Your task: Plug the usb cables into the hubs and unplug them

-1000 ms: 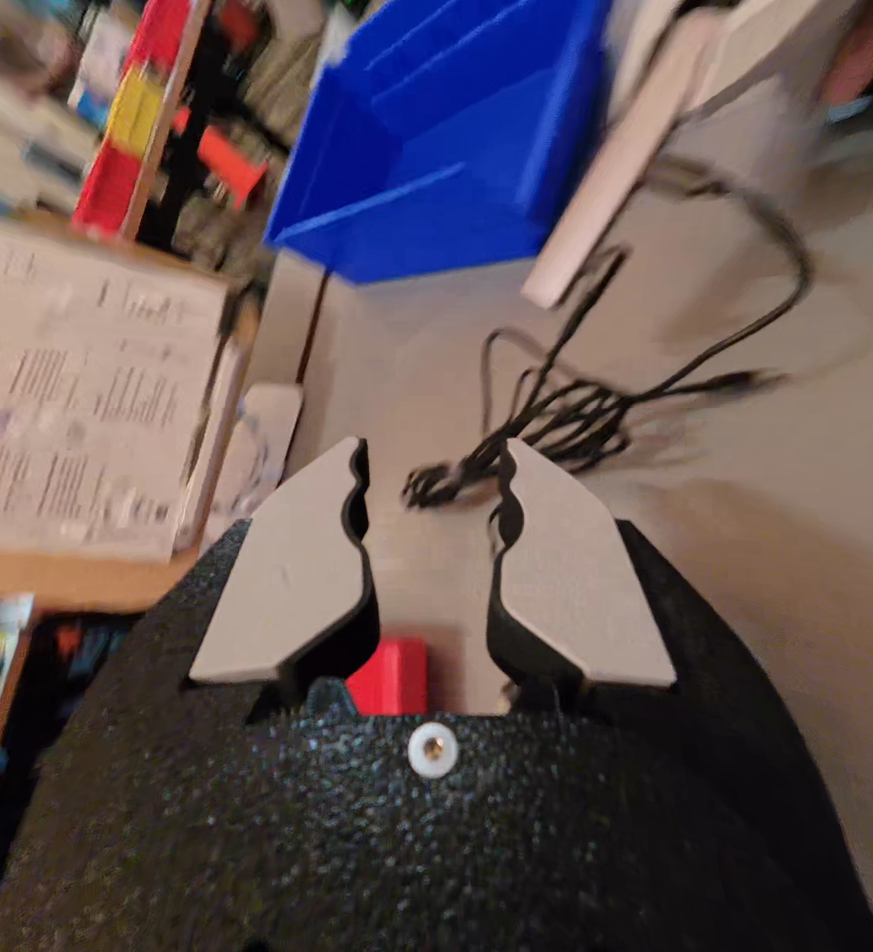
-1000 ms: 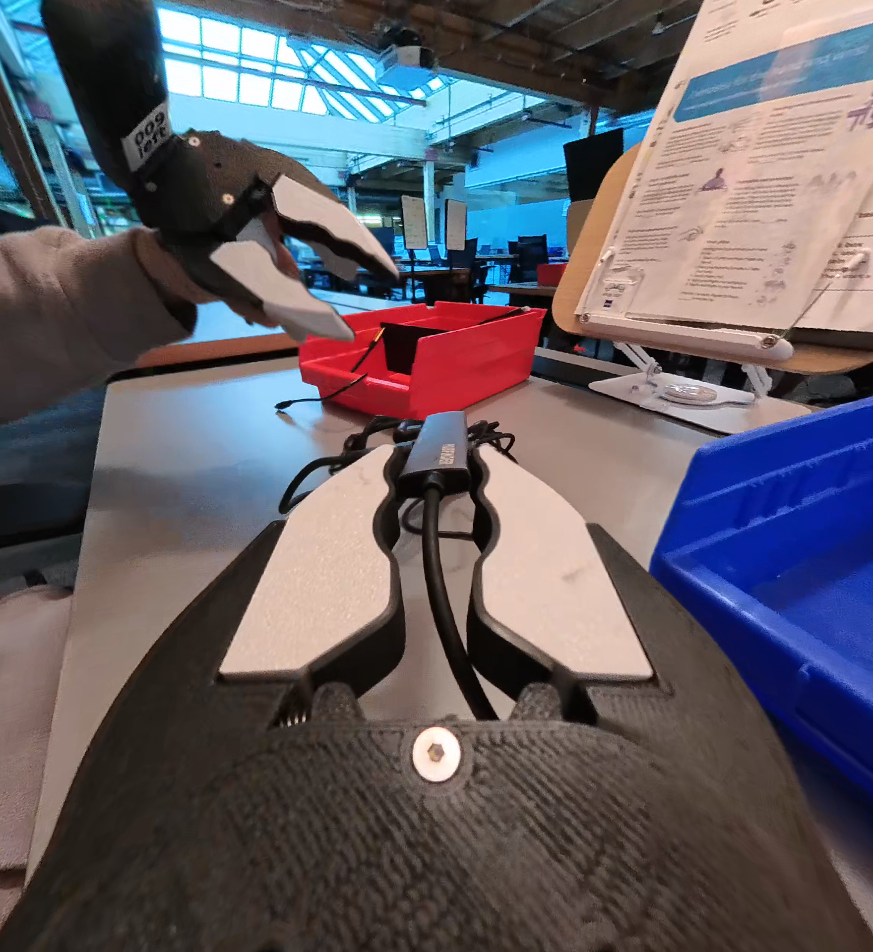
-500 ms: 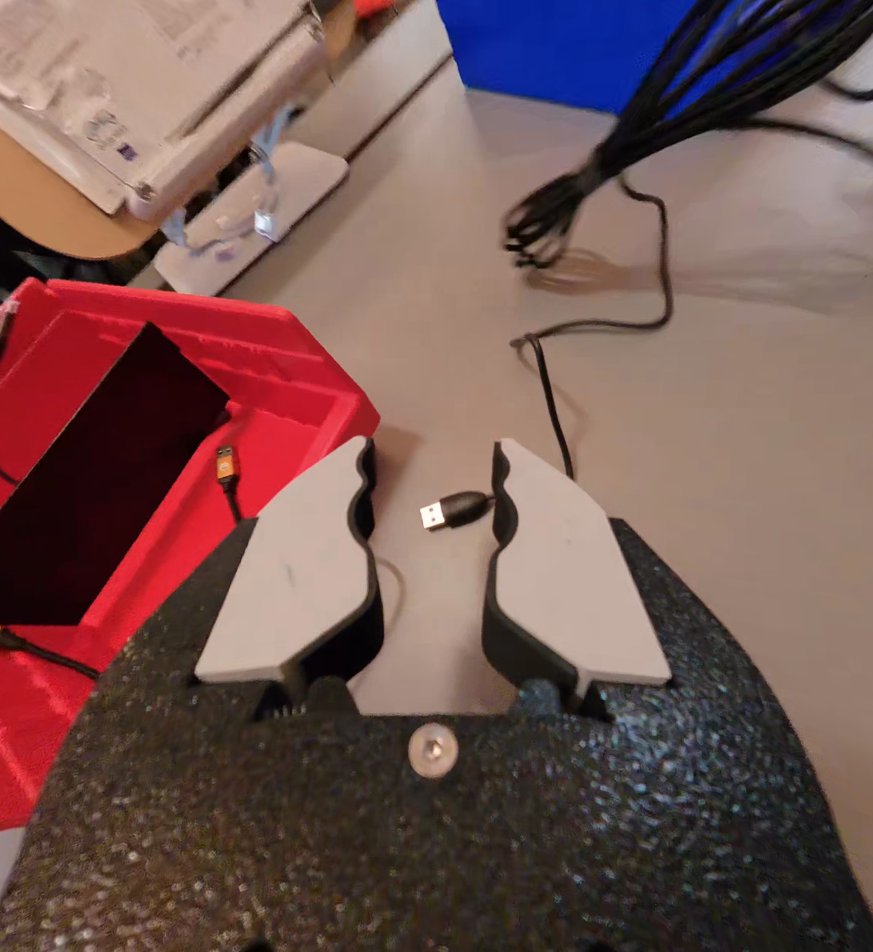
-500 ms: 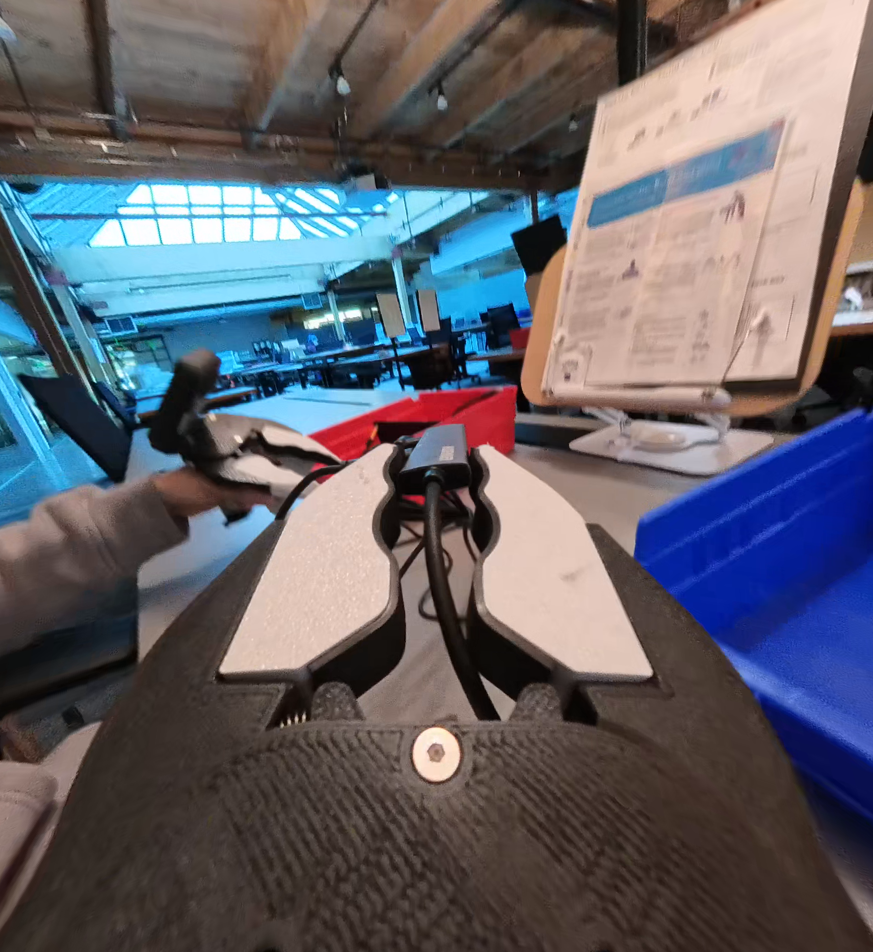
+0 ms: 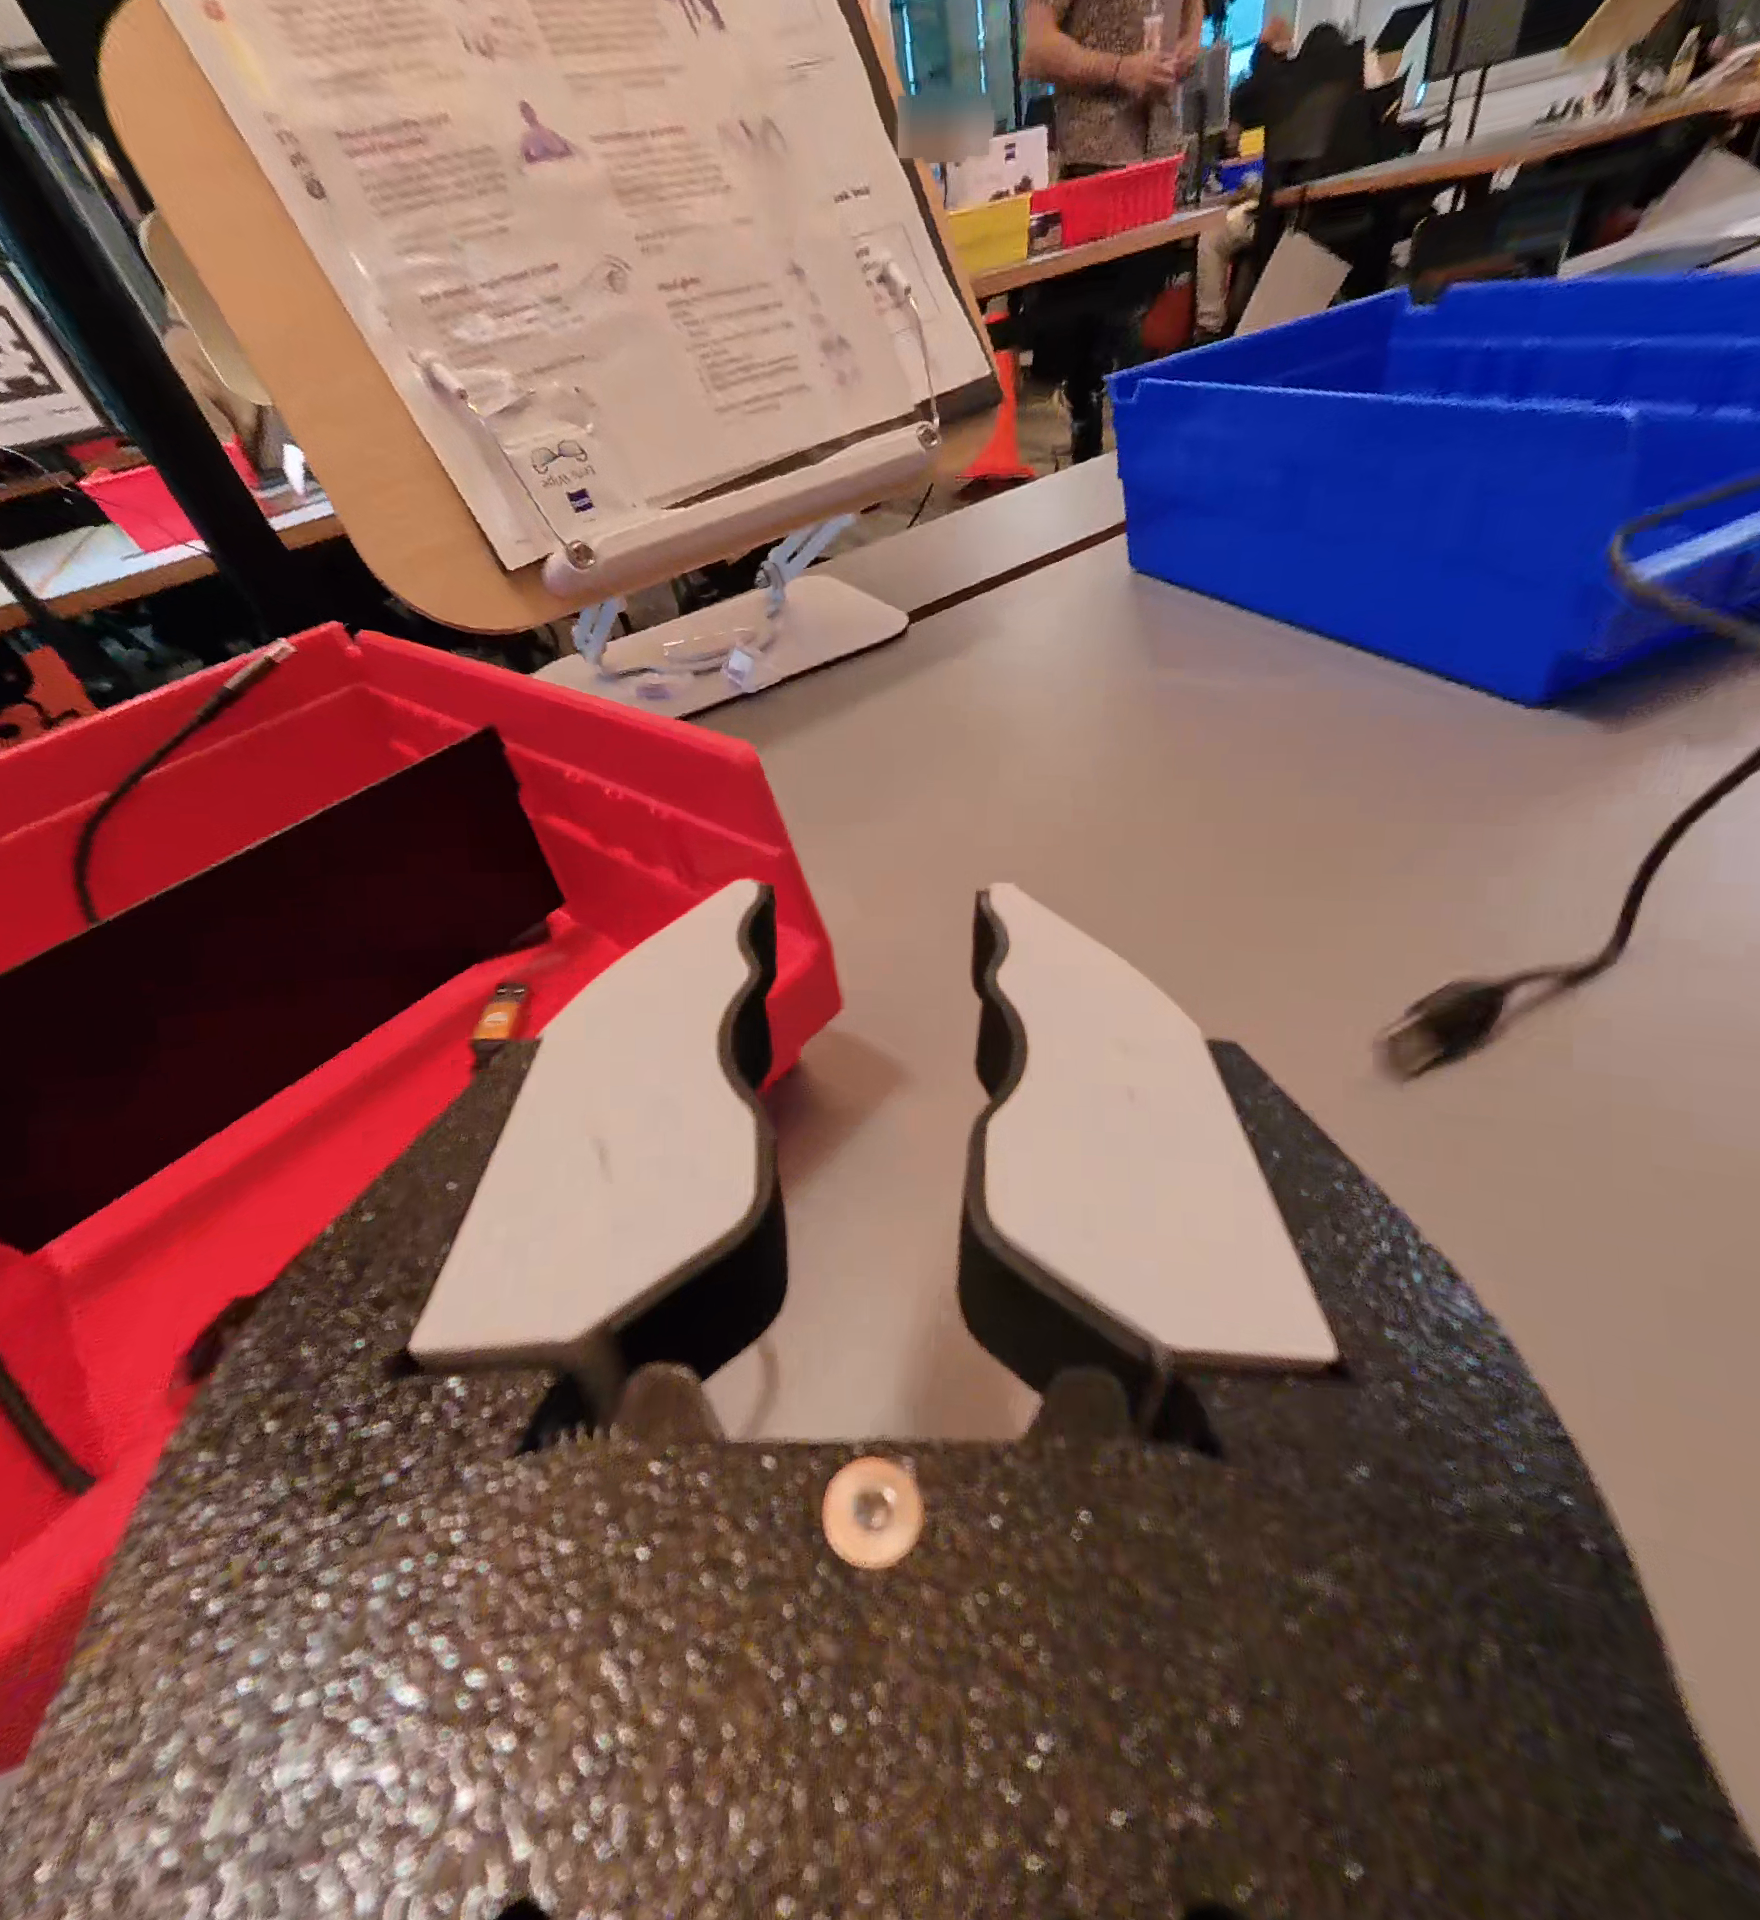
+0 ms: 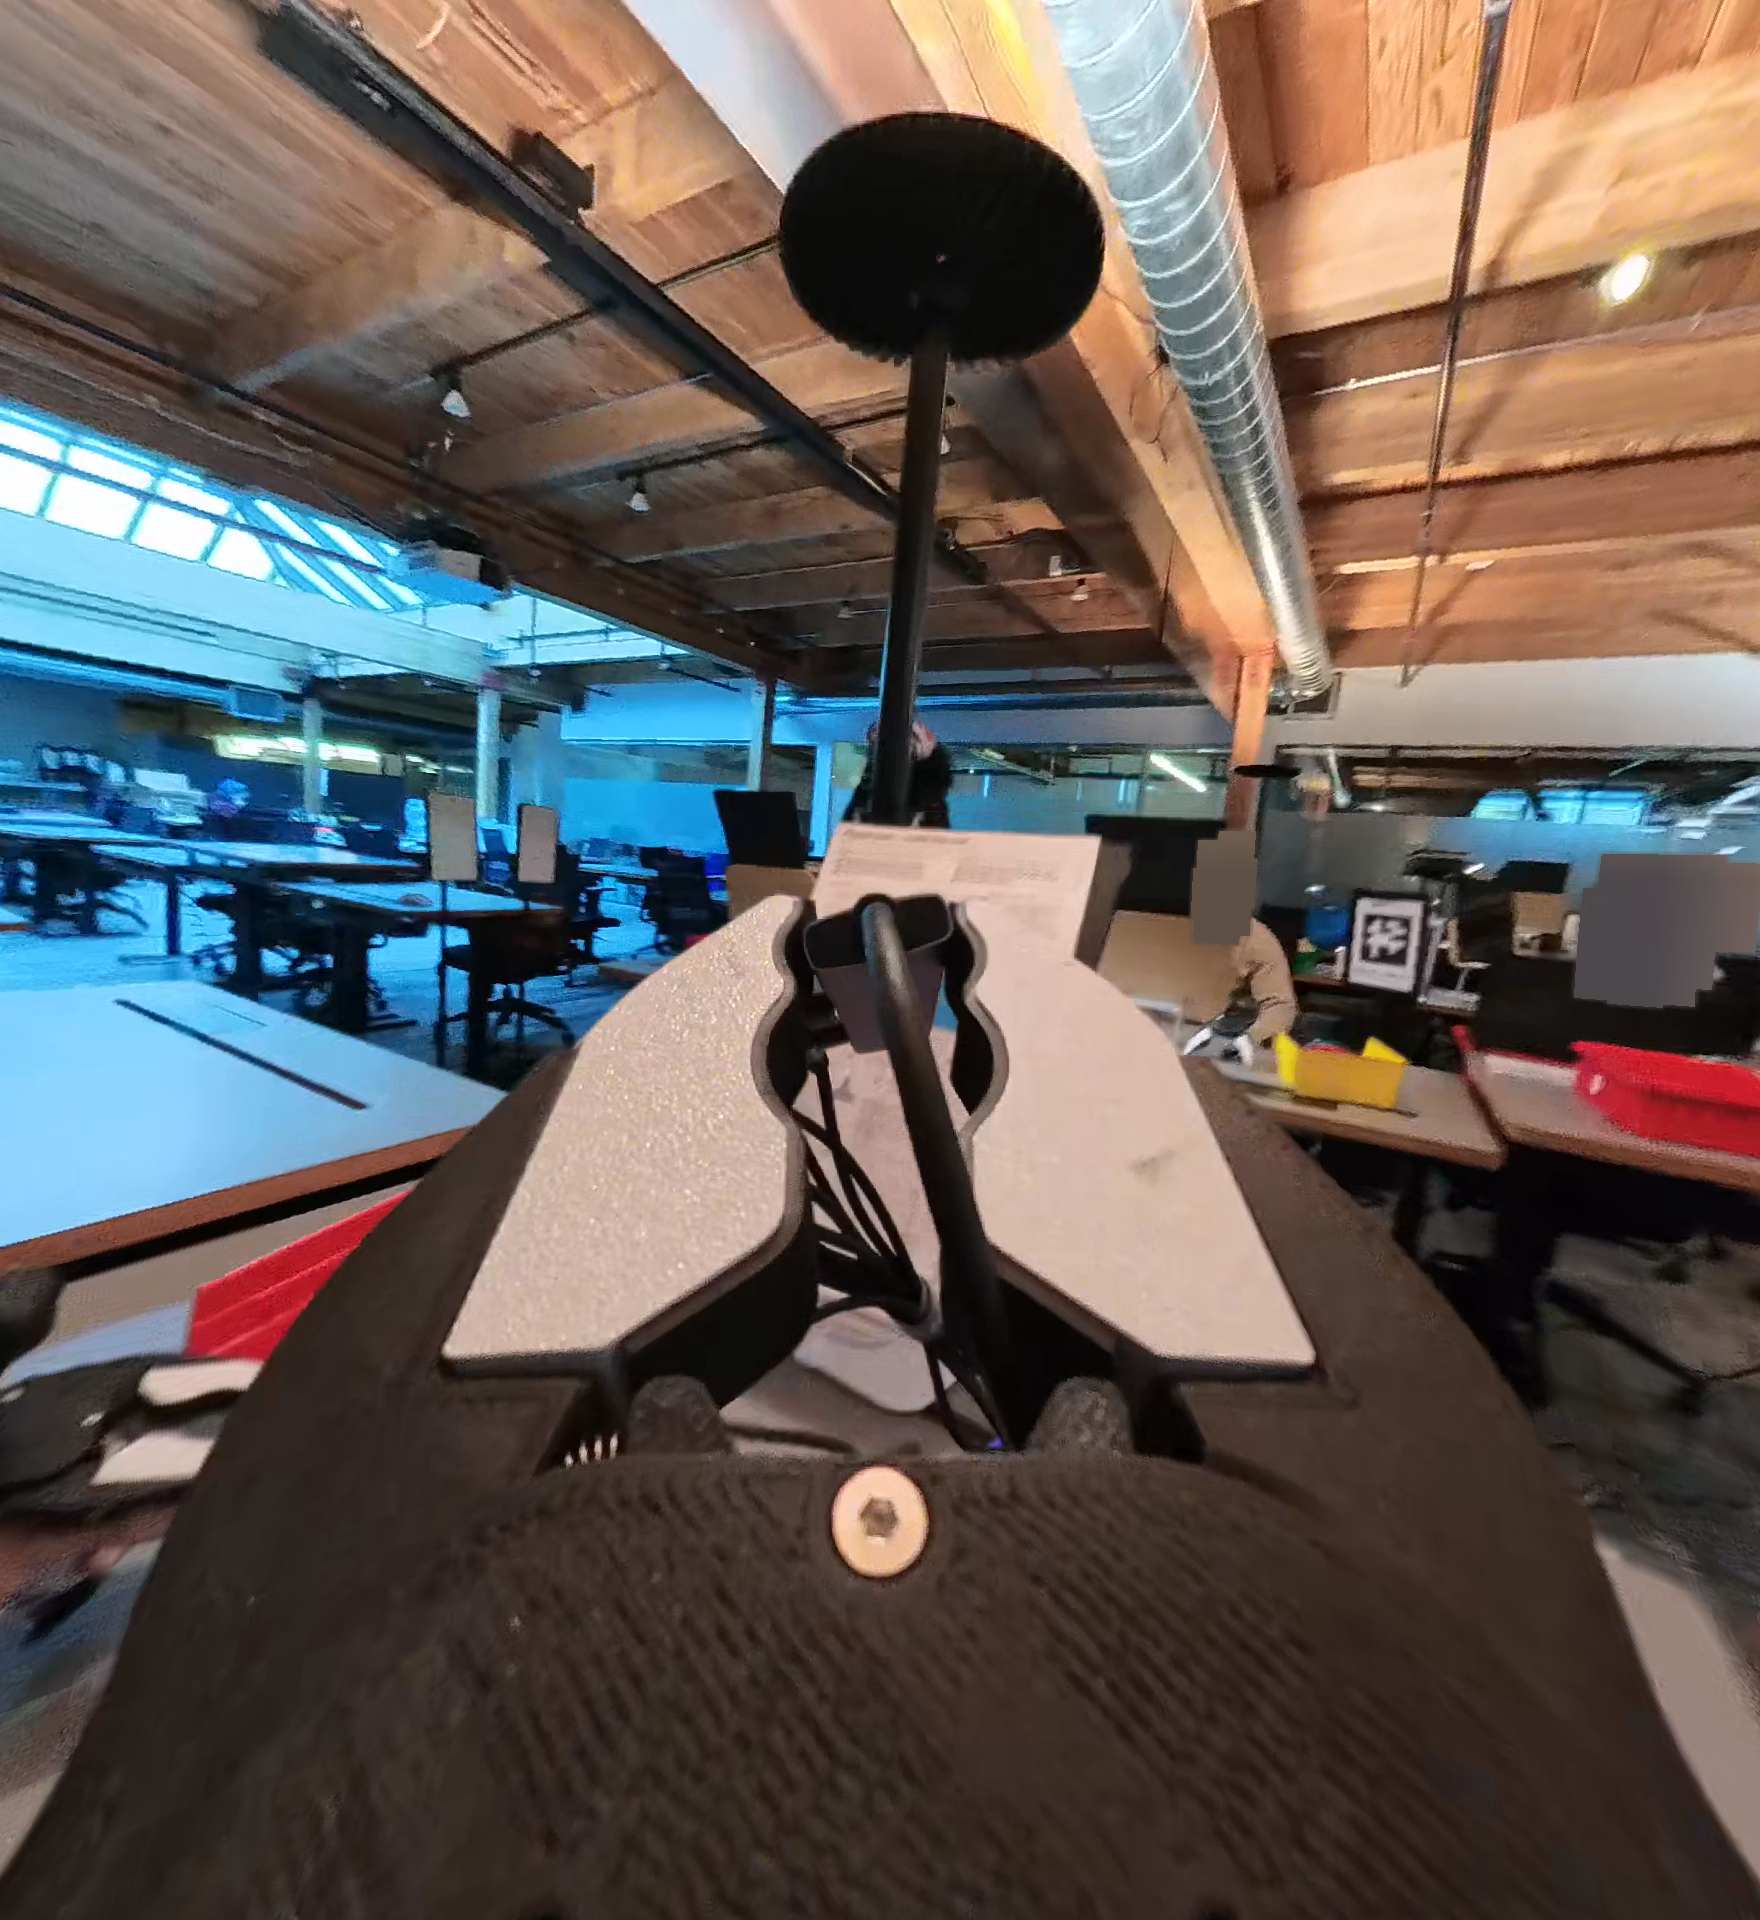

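Two risks stand out to me from where things lie. One is that the small dark grey slab-shaped USB hub point(image 6: 881, 971), pinched only at the fingertips of the right gripper point(image 6: 881, 961) and raised well above the table with its thick black lead point(image 6: 933, 1143) running back between the fingers, could twist or slip once a plug is pushed against it. Another is that the left gripper point(image 5: 874, 940), its jaws apart and holding nothing, hovers low over the grey tabletop point(image 5: 1115, 790) just beside the near corner of the red plastic bin point(image 5: 647, 790), while the black USB plug point(image 5: 1442, 1023) lies loose on the table off to its right, blurred. Its thin cable point(image 5: 1707, 790) trails far right toward the blue plastic bin point(image 5: 1375, 488), so a careless reach may drag or snag it.
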The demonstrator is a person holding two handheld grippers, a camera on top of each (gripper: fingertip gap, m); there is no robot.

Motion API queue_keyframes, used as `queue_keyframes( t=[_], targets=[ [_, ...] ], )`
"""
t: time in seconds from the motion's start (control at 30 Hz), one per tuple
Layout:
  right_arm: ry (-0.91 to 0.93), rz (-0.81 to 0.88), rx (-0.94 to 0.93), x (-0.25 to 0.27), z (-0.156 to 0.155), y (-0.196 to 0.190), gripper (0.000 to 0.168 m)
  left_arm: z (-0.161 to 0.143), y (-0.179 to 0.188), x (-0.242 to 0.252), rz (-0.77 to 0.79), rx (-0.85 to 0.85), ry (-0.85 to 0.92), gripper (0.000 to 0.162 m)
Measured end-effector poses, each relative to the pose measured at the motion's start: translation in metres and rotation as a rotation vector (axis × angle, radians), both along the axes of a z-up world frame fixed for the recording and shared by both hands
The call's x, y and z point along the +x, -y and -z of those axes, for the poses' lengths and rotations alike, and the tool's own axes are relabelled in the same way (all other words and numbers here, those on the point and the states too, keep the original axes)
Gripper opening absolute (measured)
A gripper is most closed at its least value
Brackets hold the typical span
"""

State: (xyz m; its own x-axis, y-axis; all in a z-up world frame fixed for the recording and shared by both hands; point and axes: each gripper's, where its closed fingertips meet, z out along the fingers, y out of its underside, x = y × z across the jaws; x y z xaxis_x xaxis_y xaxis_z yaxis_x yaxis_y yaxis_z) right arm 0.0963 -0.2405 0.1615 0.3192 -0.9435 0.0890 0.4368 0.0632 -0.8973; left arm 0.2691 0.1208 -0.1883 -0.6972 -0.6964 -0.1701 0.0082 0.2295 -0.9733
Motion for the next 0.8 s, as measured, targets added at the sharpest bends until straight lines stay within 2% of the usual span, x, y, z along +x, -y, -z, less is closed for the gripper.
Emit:
queue_keyframes(
  t=[0.23, 0.4, 0.67, 0.73, 0.8],
  targets=[
    [0.017, 0.022, -0.058, 0.035, -0.120, 0.004, 0.025, 0.007, 0.021, -0.015, 0.061, 0.020, 0.058, 0.034],
    [0.039, 0.074, -0.071, 0.066, -0.182, 0.007, 0.024, 0.006, 0.026, -0.023, 0.090, 0.057, 0.126, 0.032],
    [0.096, 0.263, -0.021, 0.095, -0.255, 0.047, 0.024, 0.005, 0.030, -0.029, 0.120, 0.082, 0.189, 0.032],
    [0.114, 0.295, -0.035, 0.098, -0.264, 0.057, 0.025, 0.005, 0.031, -0.030, 0.127, 0.088, 0.193, 0.032],
    [0.113, 0.367, -0.103, 0.107, -0.255, 0.065, 0.024, 0.006, 0.031, -0.031, 0.130, 0.088, 0.192, 0.032]
  ],
)
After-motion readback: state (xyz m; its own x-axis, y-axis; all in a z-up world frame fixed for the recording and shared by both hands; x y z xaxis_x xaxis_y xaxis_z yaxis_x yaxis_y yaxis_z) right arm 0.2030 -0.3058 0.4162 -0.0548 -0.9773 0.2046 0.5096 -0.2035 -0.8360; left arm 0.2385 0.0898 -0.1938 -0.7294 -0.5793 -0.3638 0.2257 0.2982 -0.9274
